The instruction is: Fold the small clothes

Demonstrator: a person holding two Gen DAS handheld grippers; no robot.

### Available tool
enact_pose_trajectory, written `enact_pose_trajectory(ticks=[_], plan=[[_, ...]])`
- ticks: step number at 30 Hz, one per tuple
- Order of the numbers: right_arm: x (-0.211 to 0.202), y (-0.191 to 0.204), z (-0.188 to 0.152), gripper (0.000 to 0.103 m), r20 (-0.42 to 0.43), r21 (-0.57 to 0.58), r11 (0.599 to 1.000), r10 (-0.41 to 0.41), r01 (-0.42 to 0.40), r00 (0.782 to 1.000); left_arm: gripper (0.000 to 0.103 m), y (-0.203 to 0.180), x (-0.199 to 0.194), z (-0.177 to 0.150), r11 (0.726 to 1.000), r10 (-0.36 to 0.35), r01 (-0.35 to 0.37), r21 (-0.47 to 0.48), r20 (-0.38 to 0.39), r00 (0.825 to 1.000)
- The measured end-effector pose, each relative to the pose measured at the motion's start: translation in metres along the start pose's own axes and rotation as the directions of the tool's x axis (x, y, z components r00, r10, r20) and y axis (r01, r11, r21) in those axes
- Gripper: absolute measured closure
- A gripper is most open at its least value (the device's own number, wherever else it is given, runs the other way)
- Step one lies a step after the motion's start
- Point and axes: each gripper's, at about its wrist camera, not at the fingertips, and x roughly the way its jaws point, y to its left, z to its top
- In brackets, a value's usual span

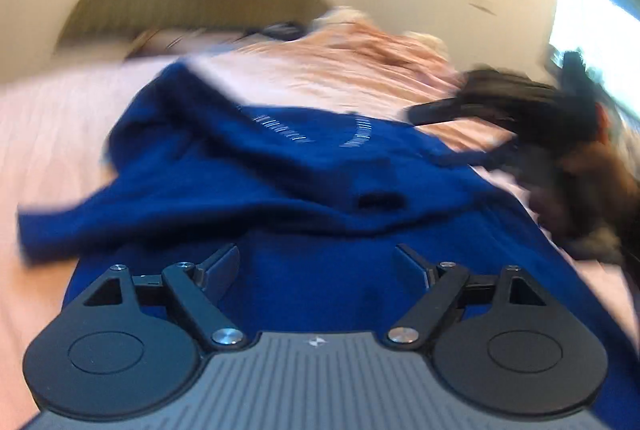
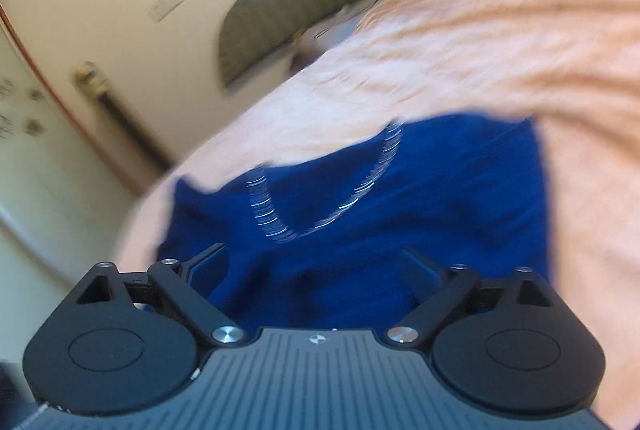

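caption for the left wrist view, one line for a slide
Left tool open above a crumpled blue garment on a pink bedsheet, right tool entering from the right.

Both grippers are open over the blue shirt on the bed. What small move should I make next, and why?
Probably lower the left gripper and pinch the near edge of the blue shirt. Both sets of jaws stand wide apart and hold nothing, and the shirt lies rumpled, one flap thrown over its middle, on the pink sheet. The right gripper is open over the same cloth, so it could take the other side.
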Motion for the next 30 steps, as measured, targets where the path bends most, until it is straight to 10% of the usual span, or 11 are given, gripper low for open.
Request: enact_pose_trajectory(ticks=[3, 9, 12, 21, 27, 30], plan=[[0.014, 0.011, -0.001, 0.04, -0.126, 0.041, 0.999, -0.017, 0.022, 0.992, 0.011, 0.016, 0.002, 0.001, 0.996, -0.013, 0.013, -0.088, 0.0, 1.0], [0.043, 0.03, -0.006, 0.044, -0.191, 0.004, 0.995, -0.099, 0.102, 0.977, 0.009, 0.021, 0.002, 0.003, 0.993, -0.05, 0.051, -0.107, 0.007, 0.999], [0.048, 0.038, -0.01, 0.095, -0.189, -0.042, 0.989, -0.148, 0.142, 0.971, 0.008, 0.025, -0.001, 0.002, 0.989, -0.068, 0.069, -0.13, 0.016, 0.998], [-0.067, 0.096, 0.054, 0.095, 0.09, -0.122, 0.99, 0.082, -0.071, 0.993, 0.008, 0.028, -0.007, -0.001, 0.98, -0.096, 0.1, -0.17, 0.033, 0.995], [-0.14, 0.118, 0.067, 0.095, 0.243, -0.406, 0.893, -0.102, 0.197, 0.965, 0.008, 0.03, -0.008, -0.001, 0.977, -0.104, 0.109, -0.183, 0.038, 0.994], [-0.154, 0.094, 0.071, 0.095, 0.198, -0.324, 0.931, -0.105, 0.166, 0.975, 0.008, 0.033, -0.008, -0.001, 0.975, -0.108, 0.114, -0.189, 0.04, 0.993]])
